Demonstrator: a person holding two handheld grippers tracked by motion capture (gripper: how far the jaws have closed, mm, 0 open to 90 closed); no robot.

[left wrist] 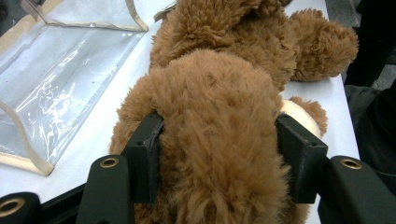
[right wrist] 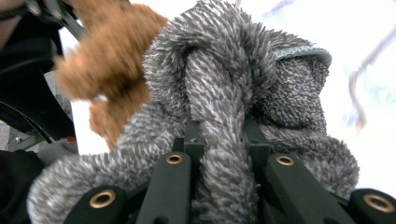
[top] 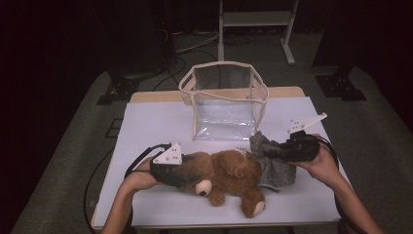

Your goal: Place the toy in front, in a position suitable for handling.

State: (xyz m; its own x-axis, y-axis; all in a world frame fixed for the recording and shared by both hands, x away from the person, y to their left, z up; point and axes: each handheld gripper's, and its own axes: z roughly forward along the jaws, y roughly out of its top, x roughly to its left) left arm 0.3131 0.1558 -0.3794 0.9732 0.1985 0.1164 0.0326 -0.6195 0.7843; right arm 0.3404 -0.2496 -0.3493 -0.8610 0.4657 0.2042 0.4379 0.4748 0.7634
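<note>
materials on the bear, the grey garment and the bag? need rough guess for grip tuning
Teddy bear: brown plush, long shaggy pile that bulges around the pads, likely soft-stuffed. Grey garment: fuzzy knit, probably fleece or chenille yarn, with a ribbed hem; it bunches in folds. Bag: clear glossy plastic, likely vinyl, with wrinkle glare and beige fabric-looking edge binding.

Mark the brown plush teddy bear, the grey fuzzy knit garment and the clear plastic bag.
brown plush teddy bear [top: 234,170], high view, its belly.
grey fuzzy knit garment [right wrist: 219,107], right gripper view, pinched fold.
clear plastic bag [top: 224,117], high view, front wall.
</note>
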